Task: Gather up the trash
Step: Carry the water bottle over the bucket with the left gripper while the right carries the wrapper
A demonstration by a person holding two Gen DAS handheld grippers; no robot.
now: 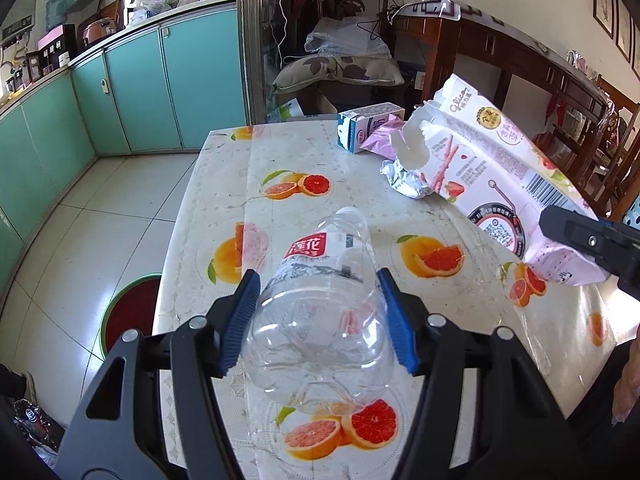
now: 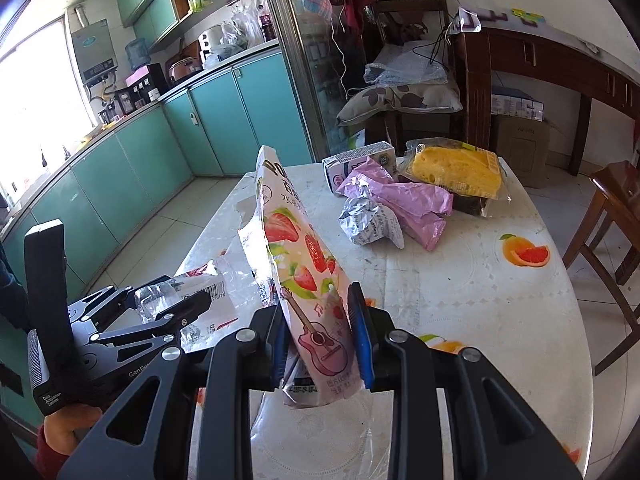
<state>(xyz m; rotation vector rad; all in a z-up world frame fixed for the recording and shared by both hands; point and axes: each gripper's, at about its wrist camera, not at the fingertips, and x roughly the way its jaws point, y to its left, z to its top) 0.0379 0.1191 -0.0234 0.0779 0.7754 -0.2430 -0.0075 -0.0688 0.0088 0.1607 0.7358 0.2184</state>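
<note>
A clear, empty plastic bottle (image 1: 320,280) with a red label lies base-first between the blue pads of my left gripper (image 1: 318,320), which is shut on it just above the table. In the right wrist view my right gripper (image 2: 320,340) is shut on the lower end of a torn pink strawberry snack pack (image 2: 304,272), held upright. That same pack (image 1: 500,168) and the right gripper (image 1: 568,232) show at the right of the left wrist view. The left gripper (image 2: 160,300) and bottle (image 2: 200,284) appear at the left of the right wrist view.
At the table's far end lie a small milk carton (image 2: 360,162), a pink wrapper (image 2: 412,200), crumpled foil (image 2: 368,220) and a bagged yellow cake (image 2: 456,172). The fruit-print tablecloth (image 2: 460,280) covers the table. A wooden chair (image 2: 608,216) stands to the right and a red stool (image 1: 128,312) to the left.
</note>
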